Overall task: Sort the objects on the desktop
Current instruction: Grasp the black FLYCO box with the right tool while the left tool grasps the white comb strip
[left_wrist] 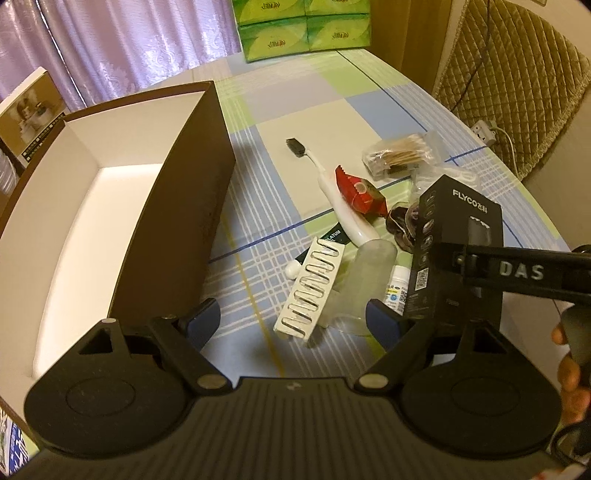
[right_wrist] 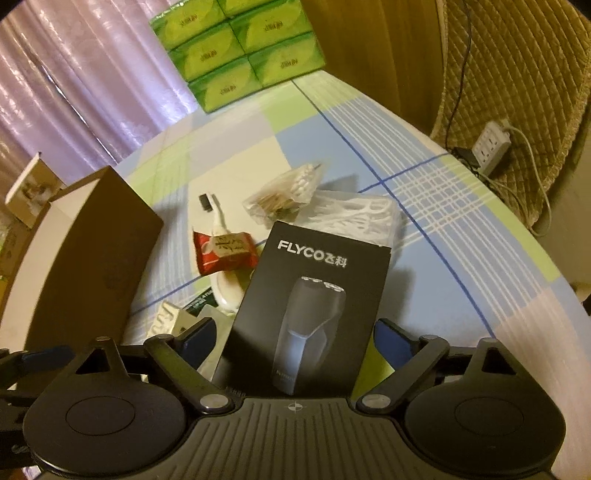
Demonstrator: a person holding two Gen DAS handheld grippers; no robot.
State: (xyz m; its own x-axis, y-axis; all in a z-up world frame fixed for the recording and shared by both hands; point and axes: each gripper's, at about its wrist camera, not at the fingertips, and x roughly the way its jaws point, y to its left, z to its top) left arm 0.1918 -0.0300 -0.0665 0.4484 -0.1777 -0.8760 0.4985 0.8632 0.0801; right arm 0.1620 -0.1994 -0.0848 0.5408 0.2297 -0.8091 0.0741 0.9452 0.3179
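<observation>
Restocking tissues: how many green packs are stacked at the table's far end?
6 in the right wrist view: two columns, three high. More may hide behind or above the frame.

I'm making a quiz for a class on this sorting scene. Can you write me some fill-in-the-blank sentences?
1. The shaver box between the right tongs is coloured ____.
2. The open brown storage box lies to the ____ of the clutter.
3. The stacked tissue packs at the table's far end are ____.
4. The left tongs hold ____.

Missing words: black; left; green; nothing
</observation>
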